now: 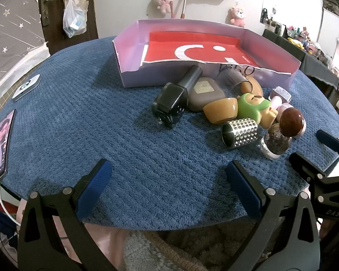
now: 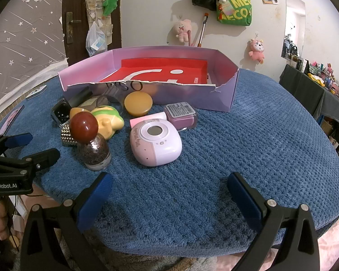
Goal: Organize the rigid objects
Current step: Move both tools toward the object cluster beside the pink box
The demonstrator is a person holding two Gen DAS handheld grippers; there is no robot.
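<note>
Two grippers, left gripper (image 1: pixel 169 188) and right gripper (image 2: pixel 169 199), both spread wide over the blue cloth (image 1: pixel 101 117), nothing between the fingers. Cluttered heap of rigid objects (image 1: pixel 228 106) just in front of the purple box (image 1: pixel 133 76), some touching its torn front wall.

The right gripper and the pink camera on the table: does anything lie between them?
No. In the right wrist view, only bare blue towel lies between the open right gripper and the pink camera; the glitter bottle stands off to the side.
</note>
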